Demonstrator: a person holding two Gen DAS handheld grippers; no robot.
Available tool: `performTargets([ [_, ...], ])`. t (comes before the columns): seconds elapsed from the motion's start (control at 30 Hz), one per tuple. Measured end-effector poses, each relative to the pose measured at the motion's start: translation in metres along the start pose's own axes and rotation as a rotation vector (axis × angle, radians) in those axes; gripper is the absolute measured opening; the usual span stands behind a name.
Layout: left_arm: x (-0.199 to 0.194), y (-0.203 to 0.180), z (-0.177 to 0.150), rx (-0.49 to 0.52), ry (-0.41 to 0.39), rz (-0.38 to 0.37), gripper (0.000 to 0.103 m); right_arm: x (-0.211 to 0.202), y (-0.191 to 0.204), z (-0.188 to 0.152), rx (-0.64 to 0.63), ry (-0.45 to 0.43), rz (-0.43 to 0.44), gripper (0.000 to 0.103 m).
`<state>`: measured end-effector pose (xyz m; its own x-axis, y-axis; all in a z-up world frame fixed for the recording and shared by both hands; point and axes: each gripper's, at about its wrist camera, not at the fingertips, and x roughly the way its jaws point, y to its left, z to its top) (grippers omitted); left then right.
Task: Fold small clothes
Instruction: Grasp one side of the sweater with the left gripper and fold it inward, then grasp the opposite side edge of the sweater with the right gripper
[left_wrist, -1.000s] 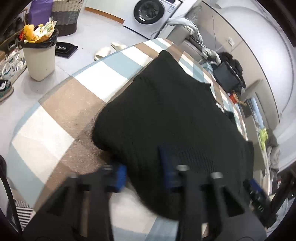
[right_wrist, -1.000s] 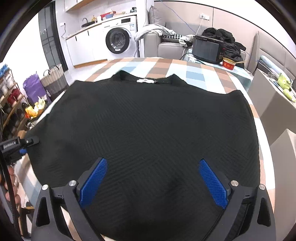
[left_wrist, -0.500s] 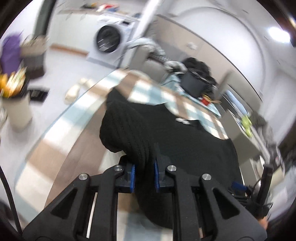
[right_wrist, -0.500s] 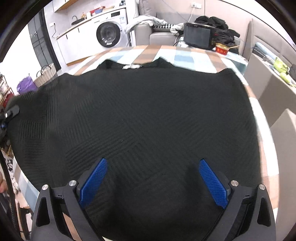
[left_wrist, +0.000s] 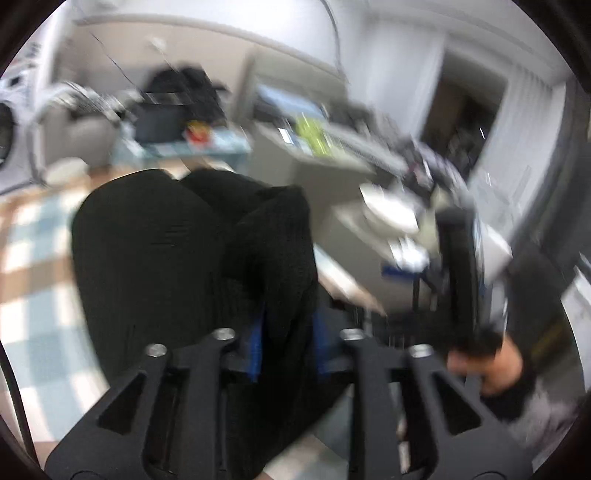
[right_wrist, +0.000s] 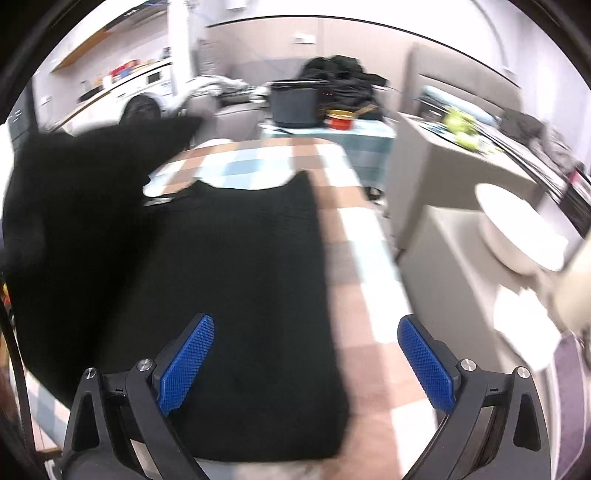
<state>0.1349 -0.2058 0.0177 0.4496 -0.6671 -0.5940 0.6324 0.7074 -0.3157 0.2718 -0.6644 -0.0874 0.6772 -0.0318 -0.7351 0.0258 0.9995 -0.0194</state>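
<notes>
One black sweater (right_wrist: 243, 280) lies lengthwise on the checked tablecloth (right_wrist: 354, 266), neckline toward the far end — its left portion is raised off the cloth in a fold, blurred and cut by the frame edge. The left gripper (left_wrist: 286, 334) is clamped on that lifted knit. The right gripper (right_wrist: 304, 354) hovers above the near hem, blue pads (right_wrist: 188, 360) spread wide — gripping nothing.

black tool (right_wrist: 304, 363), blue textured pads (right_wrist: 424, 363), silver screws

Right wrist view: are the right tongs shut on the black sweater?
No: the right tongs stand wide open above the black sweater, with both blue pads apart and no fabric between them.
</notes>
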Motion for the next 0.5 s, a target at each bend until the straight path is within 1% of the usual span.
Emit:
performTargets([
  [0.03,0.009,-0.001,-0.005,0.004,0.031,-0.003,0.052,0.0,-0.009,-0.002,0.018,0.006,-0.021,0.101],
  [0.07,0.015,0.0,-0.01,0.006,0.046,-0.003,0.057,-0.001,-0.018,-0.003,0.032,0.016,-0.038,0.101],
  [0.1,0.016,0.002,-0.014,0.0,0.049,-0.004,0.058,-0.002,-0.024,-0.004,0.043,0.021,-0.052,0.101],
  [0.17,0.017,0.012,-0.021,-0.018,0.064,0.01,0.065,-0.005,-0.035,-0.007,0.06,0.025,-0.068,0.101],
  [0.27,0.013,0.037,-0.036,-0.069,0.069,0.078,0.067,-0.009,-0.041,-0.007,0.062,0.028,-0.06,0.101],
  [0.33,0.012,0.059,-0.046,-0.106,0.085,0.132,0.067,-0.01,-0.038,-0.008,0.061,0.036,-0.009,0.101],
  [0.4,0.013,0.075,-0.06,-0.14,0.114,0.192,0.067,-0.008,-0.032,-0.007,0.064,0.053,0.086,0.1],
  [0.43,0.012,0.083,-0.069,-0.154,0.122,0.201,0.067,-0.007,-0.028,-0.008,0.065,0.066,0.139,0.097],
  [0.47,0.013,0.088,-0.074,-0.166,0.123,0.2,0.067,-0.004,-0.022,-0.009,0.066,0.085,0.208,0.09],
  [0.5,0.013,0.092,-0.078,-0.178,0.125,0.198,0.067,-0.003,-0.019,-0.009,0.069,0.1,0.259,0.087],
])
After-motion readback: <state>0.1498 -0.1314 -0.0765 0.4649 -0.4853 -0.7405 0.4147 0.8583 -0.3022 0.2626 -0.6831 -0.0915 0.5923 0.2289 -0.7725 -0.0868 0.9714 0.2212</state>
